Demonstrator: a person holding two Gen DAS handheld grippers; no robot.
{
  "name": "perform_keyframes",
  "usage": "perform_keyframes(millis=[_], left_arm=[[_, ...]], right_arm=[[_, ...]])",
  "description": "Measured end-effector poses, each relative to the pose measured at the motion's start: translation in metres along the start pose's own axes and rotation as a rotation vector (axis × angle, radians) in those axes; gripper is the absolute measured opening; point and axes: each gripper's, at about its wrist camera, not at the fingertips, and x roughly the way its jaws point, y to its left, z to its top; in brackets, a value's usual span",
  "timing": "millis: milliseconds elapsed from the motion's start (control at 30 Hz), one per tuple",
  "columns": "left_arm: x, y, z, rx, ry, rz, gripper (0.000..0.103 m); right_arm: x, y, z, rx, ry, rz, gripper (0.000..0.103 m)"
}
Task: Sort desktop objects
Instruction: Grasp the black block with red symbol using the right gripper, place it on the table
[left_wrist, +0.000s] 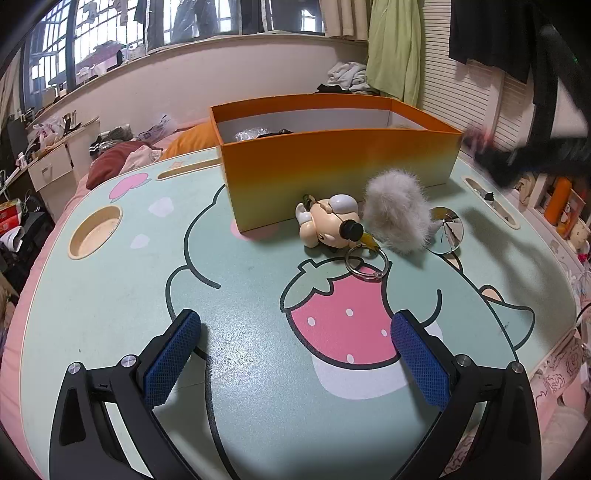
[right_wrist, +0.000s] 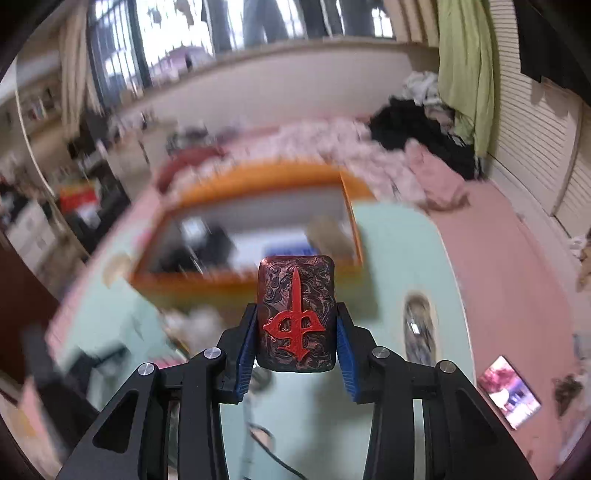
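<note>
My right gripper (right_wrist: 296, 310) is shut on a dark tile (right_wrist: 296, 295) with swirled markings and a raised red symbol, held upright between the blue pads. Beyond it lies the blurred orange box (right_wrist: 251, 221), open on top with several things inside. My left gripper (left_wrist: 297, 319) hangs open over the strawberry print of the mint table (left_wrist: 147, 295), with nothing between its fingers. In front of the orange box (left_wrist: 332, 166) lie a small figurine keychain (left_wrist: 328, 221) with a metal ring (left_wrist: 367, 264), a grey fluffy pompom (left_wrist: 397, 210) and a shiny silver cone (left_wrist: 445, 230).
A round cup recess (left_wrist: 95, 230) sits at the table's left and a slot (left_wrist: 487, 199) at its right edge. A blurred dark shape (left_wrist: 517, 158) moves at the box's right end. Pink bedding, clothes and a lit screen (right_wrist: 509, 391) surround the table.
</note>
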Motion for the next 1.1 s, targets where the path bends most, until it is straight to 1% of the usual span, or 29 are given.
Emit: perform_keyframes(millis=[33,67,100,133,200,233,267,333,367,433,600,667,700,733,767,833,1000,1067,1100], left_arm=[[0.0,0.0,0.0,0.0,0.0,-0.001,0.102],[0.0,0.0,0.0,0.0,0.0,-0.001,0.102],[0.0,0.001,0.0,0.0,0.0,-0.001,0.102],[0.0,0.0,0.0,0.0,0.0,0.0,0.102],[0.0,0.0,0.0,-0.001,0.0,0.0,0.102],[0.0,0.0,0.0,0.0,0.0,0.0,0.102],[0.0,0.0,0.0,0.0,0.0,0.0,0.102],[0.0,0.0,0.0,-0.001,0.0,-0.001,0.102],[0.0,0.0,0.0,-0.001,0.0,-0.001,0.102],[0.0,0.001,0.0,-0.001,0.0,-0.001,0.102],[0.0,0.001,0.0,0.0,0.0,-0.002,0.102],[0.0,0.002,0.0,0.0,0.001,-0.002,0.102],[0.0,0.001,0.0,0.002,-0.002,0.003,0.102],[0.0,0.0,-0.001,0.002,0.0,0.002,0.102],[-0.001,0.0,-0.001,0.001,-0.001,0.003,0.102],[-0.001,-0.001,-0.001,0.001,-0.002,0.002,0.102],[-0.004,-0.003,0.0,0.008,-0.003,-0.01,0.102],[-0.009,-0.002,0.006,0.018,-0.043,0.005,0.095],[-0.019,-0.005,0.012,0.039,-0.08,0.017,0.088]], right_arm=[[0.017,-0.002,-0.004,0.024,0.04,-0.003,0.038],[0.026,-0.005,-0.008,0.042,0.061,0.003,0.038],[0.037,-0.006,-0.009,0.054,0.081,0.021,0.038],[0.044,-0.011,-0.007,0.056,0.083,0.034,0.038],[0.046,-0.008,-0.006,0.05,0.029,0.037,0.039],[0.041,-0.006,-0.006,0.047,-0.035,0.018,0.041],[0.034,-0.006,-0.006,0.049,-0.072,0.0,0.056],[0.023,-0.007,-0.004,0.057,-0.117,0.004,0.077],[0.013,-0.009,-0.008,0.059,-0.146,0.018,0.078],[0.002,-0.009,-0.014,0.048,-0.155,0.015,0.078],[-0.006,-0.006,-0.06,0.025,-0.108,0.005,0.078],[0.002,-0.004,-0.081,0.024,-0.086,-0.015,0.078],[0.007,-0.001,-0.088,0.011,-0.09,-0.036,0.078],[0.008,0.003,-0.092,-0.024,-0.115,-0.077,0.087],[0.014,0.011,-0.094,-0.068,-0.116,-0.124,0.099],[0.017,0.013,-0.093,-0.065,-0.114,-0.106,0.103],[0.016,0.013,-0.093,-0.061,-0.126,-0.099,0.103],[0.016,0.012,-0.094,-0.057,-0.125,-0.098,0.103],[0.016,0.012,-0.094,-0.057,-0.125,-0.099,0.103]])
